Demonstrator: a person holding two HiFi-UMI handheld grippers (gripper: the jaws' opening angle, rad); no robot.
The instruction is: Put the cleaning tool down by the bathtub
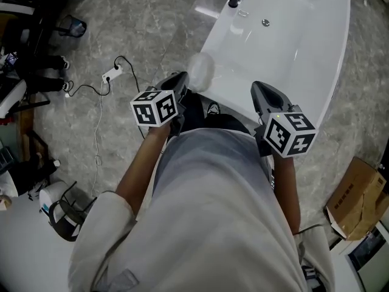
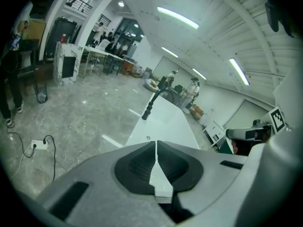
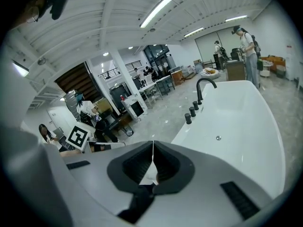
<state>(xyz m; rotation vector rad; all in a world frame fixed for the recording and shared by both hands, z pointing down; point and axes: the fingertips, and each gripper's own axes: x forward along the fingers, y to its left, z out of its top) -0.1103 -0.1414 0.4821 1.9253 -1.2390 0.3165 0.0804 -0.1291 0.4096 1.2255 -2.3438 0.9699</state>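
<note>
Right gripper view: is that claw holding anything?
No, the right gripper has its jaws closed tip to tip with nothing between them.

Head view steeply down from above, gripper views low and forward, all sharing the bathtub (image 1: 316, 17)

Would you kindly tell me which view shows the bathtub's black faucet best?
The right gripper view: the faucet stands whole, with its curved spout clear against the background. The left gripper view shows it smaller and darker; the head view cuts it at the top edge.
</note>
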